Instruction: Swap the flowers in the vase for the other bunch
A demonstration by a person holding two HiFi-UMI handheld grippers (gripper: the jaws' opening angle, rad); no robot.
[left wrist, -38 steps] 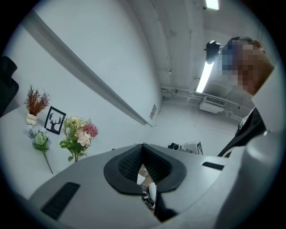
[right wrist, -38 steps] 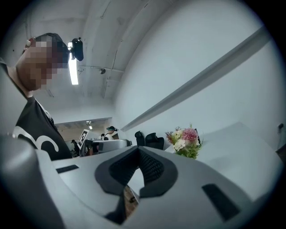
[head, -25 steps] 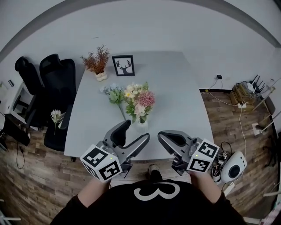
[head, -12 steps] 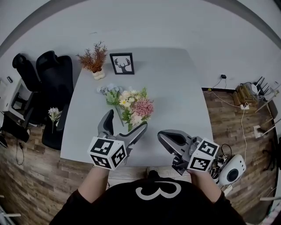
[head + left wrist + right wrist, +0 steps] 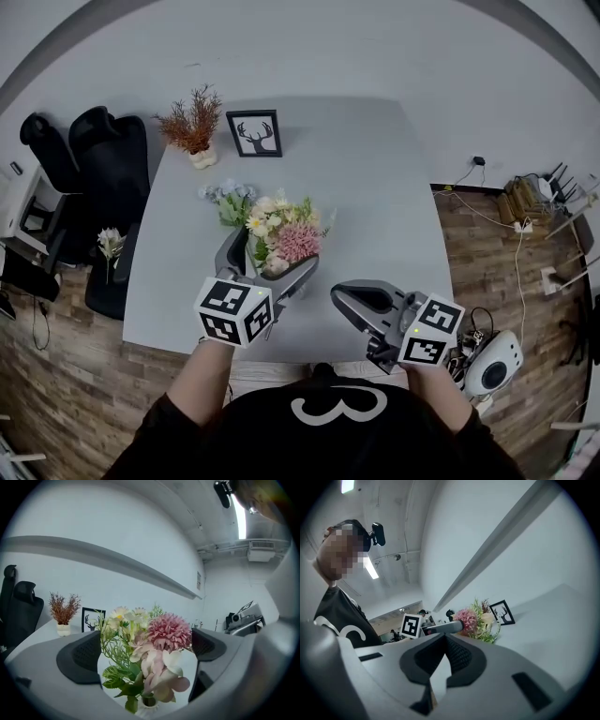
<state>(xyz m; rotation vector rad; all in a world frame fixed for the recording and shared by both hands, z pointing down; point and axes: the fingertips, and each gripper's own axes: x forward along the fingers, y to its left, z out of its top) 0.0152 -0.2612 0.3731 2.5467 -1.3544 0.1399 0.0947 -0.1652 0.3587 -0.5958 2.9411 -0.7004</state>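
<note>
Head view: taken from above the person, aimed steeply down. The whole table (image 5: pixel 375 187) is covered, with the left gripper (image 5: pixel 275 251) and right gripper (image 5: pixel 337 295) seen at its near edge.

Left gripper view: shot low over the table, aimed roughly level along the jaws toward the far wall. The bouquet (image 5: pixel 145 653) is framed very close between them; the framed picture (image 5: pixel 92 619) and dried plant (image 5: pixel 64 610) sit well behind.

Right gripper view: frame rolled, so the table is seen slanting. The same bouquet and framed picture are caught farther off, plus the left gripper's marker cube (image 5: pixel 411 626) and the person's shirt (image 5: pixel 337 620).

Bouquet and framed picture are shared by all three views. The dried plant is shared by the head and left gripper views.
</note>
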